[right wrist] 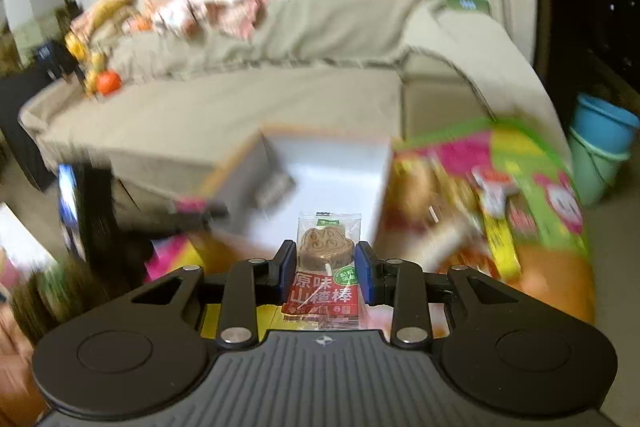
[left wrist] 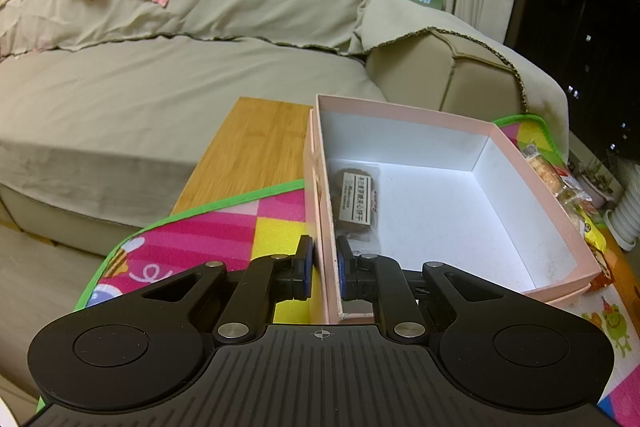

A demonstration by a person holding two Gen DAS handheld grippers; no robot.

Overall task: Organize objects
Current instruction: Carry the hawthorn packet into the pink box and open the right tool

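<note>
Holding a wrapped hawthorn lollipop (right wrist: 326, 267) between narrow blue pads, the right tongs (right wrist: 326, 269) carry the piece clear of the counter, with the pads pressing the wrapper from both sides. The packet's long axis runs straight out along the line of the tongs: the sweet end points forward, while the red printed end and the stick trail back towards the body of the tool.

The pink box (left wrist: 516, 143) lies directly ahead of and below the right tongs, with its white interior open and facing up. In the right wrist view, that interior appears just beyond the sweet's tip, though blur leaves the box edges indistinct. The box stands on a colourful play mat (left wrist: 224, 227) laid over the wooden counter (left wrist: 256, 143), and a sofa (left wrist: 120, 87) sits behind it.

The left tongs (left wrist: 322, 259) are closed down on the near left wall of the box, one pad outside and one inside, apparently steadying it. One dark labelled snack packet (left wrist: 356, 203) already lies inside, against that same wall. Most of the floor to the right of it is bare.

Further snack packets (left wrist: 556, 179) lie on the mat just beyond the box's right wall.

Judgement: the right hand is the working hand, and the coming move appears to turn on carrying the lollipop forward over the near rim, then lowering it onto the bare floor of the box. The left pad inside the wall is the nearest obstruction.
</note>
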